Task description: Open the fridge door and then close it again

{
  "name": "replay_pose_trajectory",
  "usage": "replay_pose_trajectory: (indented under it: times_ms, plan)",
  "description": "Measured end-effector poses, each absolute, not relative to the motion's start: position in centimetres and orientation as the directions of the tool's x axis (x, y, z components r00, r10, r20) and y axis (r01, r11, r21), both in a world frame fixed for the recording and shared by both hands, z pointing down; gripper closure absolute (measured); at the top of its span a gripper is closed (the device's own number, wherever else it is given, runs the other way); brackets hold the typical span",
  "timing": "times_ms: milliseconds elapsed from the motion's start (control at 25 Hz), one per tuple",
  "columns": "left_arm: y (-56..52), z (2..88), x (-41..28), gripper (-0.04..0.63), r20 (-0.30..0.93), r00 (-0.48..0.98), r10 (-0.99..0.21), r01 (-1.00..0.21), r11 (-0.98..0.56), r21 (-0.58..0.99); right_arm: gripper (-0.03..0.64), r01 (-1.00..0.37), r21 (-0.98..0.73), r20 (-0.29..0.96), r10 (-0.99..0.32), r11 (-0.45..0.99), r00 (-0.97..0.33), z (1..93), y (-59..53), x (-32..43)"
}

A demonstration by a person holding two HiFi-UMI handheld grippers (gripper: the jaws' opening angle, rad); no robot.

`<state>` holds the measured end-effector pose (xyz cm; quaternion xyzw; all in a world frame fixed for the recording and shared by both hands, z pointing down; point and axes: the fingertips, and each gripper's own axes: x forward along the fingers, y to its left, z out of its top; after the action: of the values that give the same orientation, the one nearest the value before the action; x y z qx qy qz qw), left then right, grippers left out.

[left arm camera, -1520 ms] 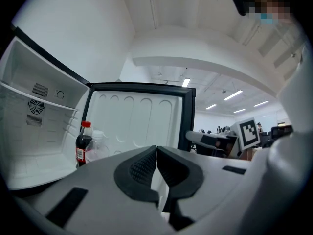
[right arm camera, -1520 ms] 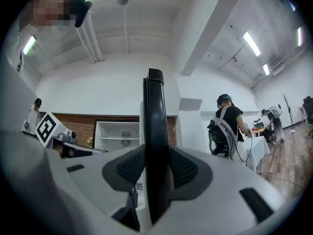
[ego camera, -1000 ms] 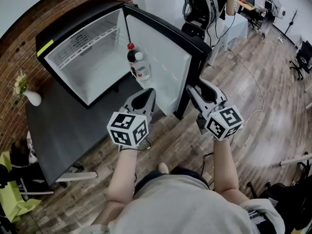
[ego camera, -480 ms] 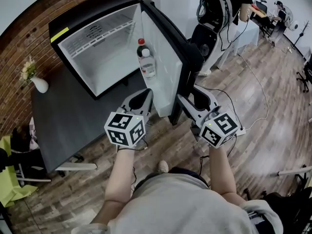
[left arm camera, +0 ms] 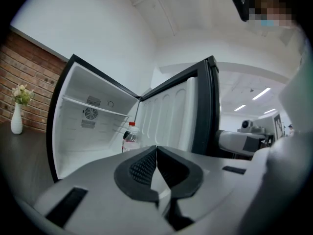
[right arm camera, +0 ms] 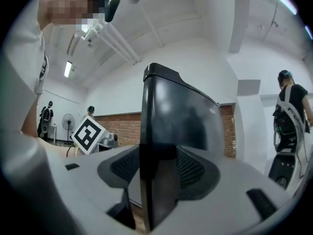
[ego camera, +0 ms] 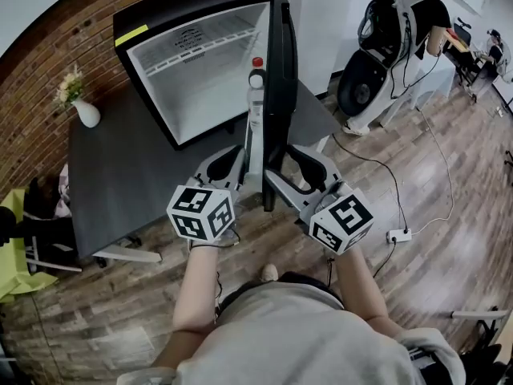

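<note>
At the front of the small black fridge (ego camera: 160, 18) with its white inside, the black door (ego camera: 282, 70) stood wide open, swung out toward the person.

The fridge sat on a dark grey table (ego camera: 128, 175) against a red brick wall (ego camera: 48, 54), and a clear plastic bottle with a red cap (ego camera: 256, 95) stood in the door's inner shelf. The grey right gripper (ego camera: 282, 163) straddled the door's free edge: its jaws were opening, with the door's edge between them and the pads not clearly pressing on it. The grey left gripper (ego camera: 238, 149) hung just beside the door on its inner side, jaws pressed together on nothing and aimed into the fridge. A white vase of pale flowers (ego camera: 84, 112) stood on the table, left of the fridge.
</note>
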<state>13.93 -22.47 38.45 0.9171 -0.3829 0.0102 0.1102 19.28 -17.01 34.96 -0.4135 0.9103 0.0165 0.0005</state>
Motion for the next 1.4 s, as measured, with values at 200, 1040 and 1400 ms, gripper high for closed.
replay_pose_trajectory:
  times_ms: [200,1040,1400]
  plan:
    - [-23.3,39.0,11.0,0.588,0.112,0.64,-0.76,-0.765,-0.617,0.185,0.433,-0.658,0.057,-0.006,-0.659,0.751,-0.752,35.2,-18.3,15.6]
    - [-26.0,37.1,-2.2,0.588,0.115,0.357,-0.927,-0.929,-0.34,0.143,0.617,-0.53,0.058,0.028,-0.532,0.846,-0.846,35.0,-26.7,4.9]
    - [-28.4,37.3,-5.0,0.588,0.126,0.357,-0.925,-0.929,-0.338,0.15,0.617,-0.545,0.029,0.037,-0.546,0.838,-0.837,35.1,-30.0,1.5]
